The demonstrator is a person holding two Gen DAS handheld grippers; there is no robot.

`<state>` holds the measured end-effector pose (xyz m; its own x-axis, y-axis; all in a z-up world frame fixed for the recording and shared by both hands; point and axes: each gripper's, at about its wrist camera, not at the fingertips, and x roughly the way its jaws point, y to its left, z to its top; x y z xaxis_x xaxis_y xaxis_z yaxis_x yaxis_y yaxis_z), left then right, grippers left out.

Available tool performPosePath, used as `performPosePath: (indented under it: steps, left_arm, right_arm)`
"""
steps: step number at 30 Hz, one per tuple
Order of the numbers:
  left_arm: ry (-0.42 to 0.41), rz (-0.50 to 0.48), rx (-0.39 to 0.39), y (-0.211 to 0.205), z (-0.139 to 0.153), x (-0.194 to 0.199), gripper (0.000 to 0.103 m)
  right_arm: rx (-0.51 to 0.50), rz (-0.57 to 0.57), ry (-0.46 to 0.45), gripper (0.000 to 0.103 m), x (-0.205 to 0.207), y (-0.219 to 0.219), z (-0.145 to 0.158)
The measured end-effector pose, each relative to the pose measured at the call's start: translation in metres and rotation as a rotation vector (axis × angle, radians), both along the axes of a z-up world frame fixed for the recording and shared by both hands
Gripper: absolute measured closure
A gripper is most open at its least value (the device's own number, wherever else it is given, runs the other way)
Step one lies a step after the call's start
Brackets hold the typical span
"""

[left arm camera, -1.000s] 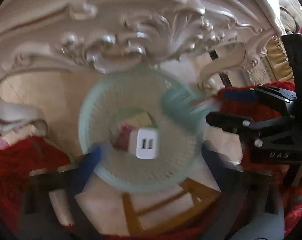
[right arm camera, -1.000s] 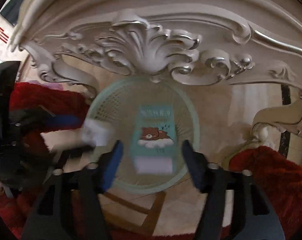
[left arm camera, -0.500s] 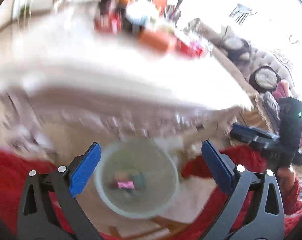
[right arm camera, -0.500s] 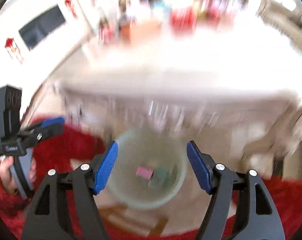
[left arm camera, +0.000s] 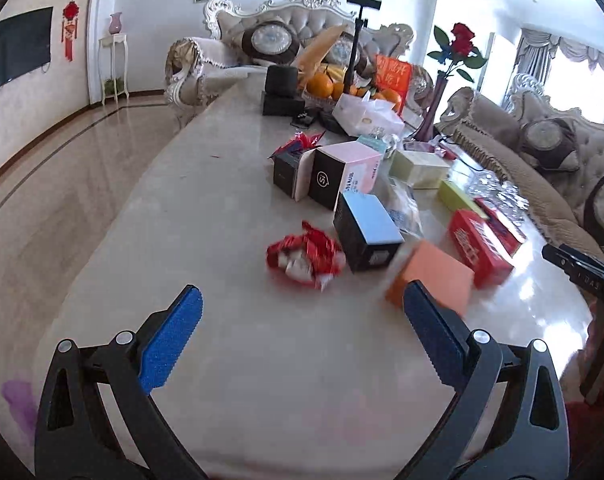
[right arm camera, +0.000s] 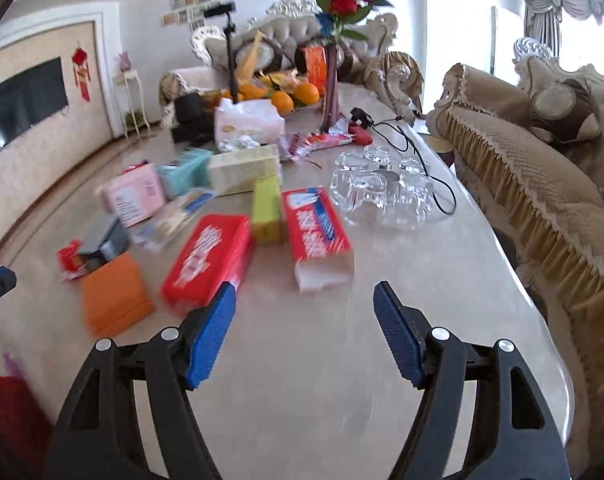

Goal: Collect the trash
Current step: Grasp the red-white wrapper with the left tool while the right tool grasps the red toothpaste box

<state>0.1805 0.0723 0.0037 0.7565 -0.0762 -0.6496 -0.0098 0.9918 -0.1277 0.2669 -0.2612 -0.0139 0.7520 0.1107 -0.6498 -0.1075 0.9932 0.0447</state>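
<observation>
Trash lies on the marble table (left arm camera: 221,208). In the left wrist view a crumpled red wrapper (left arm camera: 304,258), a black-and-blue box (left arm camera: 366,230) and an orange box (left arm camera: 432,278) lie ahead of my open, empty left gripper (left arm camera: 302,334). In the right wrist view a red box (right arm camera: 209,258), a red-and-white box (right arm camera: 318,236), a yellow-green box (right arm camera: 266,210) and the orange box (right arm camera: 115,300) lie ahead of my open, empty right gripper (right arm camera: 304,330). The right gripper also shows at the right edge of the left wrist view (left arm camera: 582,268).
Several upturned glasses (right arm camera: 382,194), a black cable, a tissue box (right arm camera: 247,122), a fruit bowl with oranges (right arm camera: 285,96) and a vase of roses (right arm camera: 330,80) stand farther back. A sofa (right arm camera: 542,184) runs along the table's right side. The trash basket is out of view.
Both grippers rose from over the green basket under the table to above the tabletop. The boxes they dropped stay in the basket; both views now face the table's clutter.
</observation>
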Motion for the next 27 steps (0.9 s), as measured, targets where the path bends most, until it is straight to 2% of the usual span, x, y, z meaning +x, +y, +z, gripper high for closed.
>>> performPosePath:
  steps: [6,12,15,18,19,20,21,22,23,27]
  left_arm:
    - [0.054,0.010,0.092,-0.009,-0.020,0.040,0.005]
    - [0.143,0.030,0.147,-0.007,-0.039,0.068,0.005]
    - [0.164,0.008,0.116,-0.003,-0.043,0.069,0.005]
    - [0.148,-0.004,0.084,0.002,-0.041,0.066,0.006]
    - [0.153,-0.010,0.083,0.002,-0.041,0.067,0.012]
    - [0.173,-0.023,0.079,0.002,-0.044,0.069,0.029]
    - [0.173,-0.029,0.099,0.000,-0.044,0.069,0.033]
    - [0.175,-0.040,0.115,-0.002,-0.045,0.069,0.048]
    - [0.177,-0.045,0.120,-0.003,-0.045,0.070,0.057]
    - [0.183,-0.067,0.027,0.007,-0.042,0.068,0.062]
  right_arm:
    - [-0.047,0.018,0.048,0.035,0.039,0.001,-0.013]
    - [-0.050,0.022,0.082,0.035,0.051,0.001,-0.021]
    - [-0.064,0.028,0.088,0.035,0.056,0.002,-0.024]
    - [-0.071,0.034,0.106,0.036,0.061,0.004,-0.027]
    - [-0.069,0.036,0.112,0.036,0.064,0.004,-0.027]
    - [-0.067,0.039,0.117,0.036,0.064,0.005,-0.028]
    - [-0.067,0.043,0.121,0.038,0.065,0.005,-0.028]
    - [-0.067,0.043,0.130,0.051,0.064,0.006,-0.029]
    - [-0.062,0.041,0.140,0.057,0.065,0.006,-0.029]
    - [-0.024,0.038,0.156,0.058,0.060,0.004,-0.026]
